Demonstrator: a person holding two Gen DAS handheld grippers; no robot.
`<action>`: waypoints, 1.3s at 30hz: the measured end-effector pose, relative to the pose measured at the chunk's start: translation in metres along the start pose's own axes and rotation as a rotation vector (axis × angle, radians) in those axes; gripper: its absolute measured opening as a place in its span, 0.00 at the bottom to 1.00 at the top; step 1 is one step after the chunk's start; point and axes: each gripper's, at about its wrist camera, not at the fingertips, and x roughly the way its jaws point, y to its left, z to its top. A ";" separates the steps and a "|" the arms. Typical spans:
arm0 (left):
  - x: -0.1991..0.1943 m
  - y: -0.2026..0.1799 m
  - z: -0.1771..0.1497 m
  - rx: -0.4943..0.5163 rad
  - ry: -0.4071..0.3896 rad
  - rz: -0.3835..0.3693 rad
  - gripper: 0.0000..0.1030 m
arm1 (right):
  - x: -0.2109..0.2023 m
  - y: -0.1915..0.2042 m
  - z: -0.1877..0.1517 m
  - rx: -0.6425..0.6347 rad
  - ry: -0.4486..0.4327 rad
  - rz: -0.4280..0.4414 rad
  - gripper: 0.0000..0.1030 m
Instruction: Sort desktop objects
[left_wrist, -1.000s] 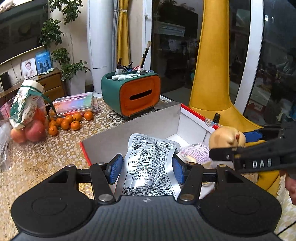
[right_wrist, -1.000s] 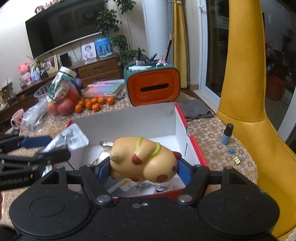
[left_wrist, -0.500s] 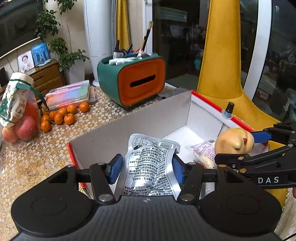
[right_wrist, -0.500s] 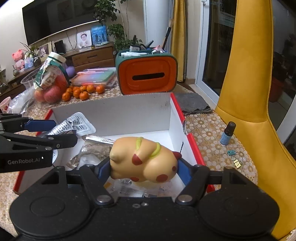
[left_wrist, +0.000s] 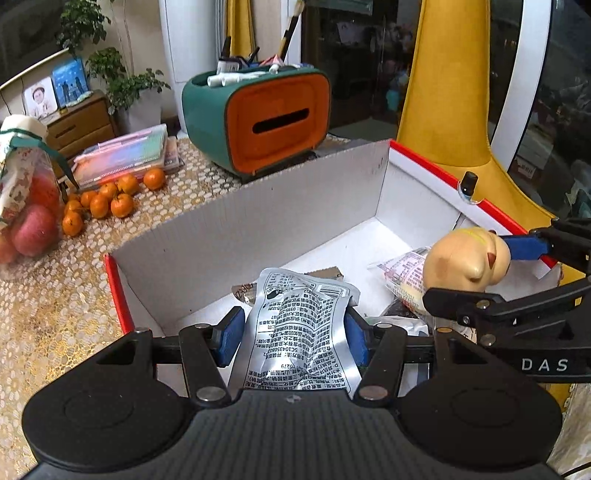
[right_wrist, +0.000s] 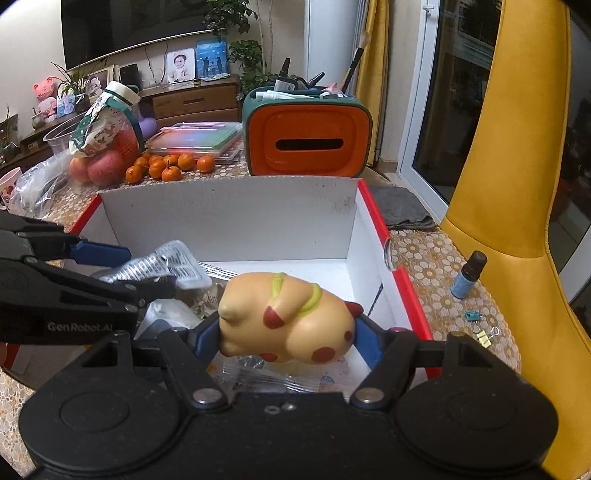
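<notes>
Left gripper (left_wrist: 292, 338) clenched on crinkled silver foil packet (left_wrist: 301, 334), right gripper (right_wrist: 287, 338) clamped round yellow rubber animal toy with red spots (right_wrist: 291, 317). Both poised over open white cardboard box with red rim (right_wrist: 229, 218) on tabletop, presumably for dropping in among wrappers already collected.

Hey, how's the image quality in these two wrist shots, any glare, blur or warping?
Left wrist view: sharp; glare patches on the silver foil packet; fisheye bends the white box wall.
Right wrist view: yellow toy crisp; the box's far wall bows; dark corner vignetting; dim, reflective window glass.
</notes>
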 end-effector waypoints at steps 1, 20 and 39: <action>0.001 0.001 -0.001 -0.004 0.005 -0.003 0.55 | 0.001 0.000 0.001 0.001 0.000 -0.001 0.71; -0.009 0.014 -0.009 -0.075 0.034 -0.061 0.65 | 0.002 0.003 -0.002 -0.006 0.010 0.032 0.81; -0.087 0.005 -0.030 -0.050 -0.079 -0.052 0.70 | -0.061 0.011 -0.004 -0.008 -0.069 0.061 0.83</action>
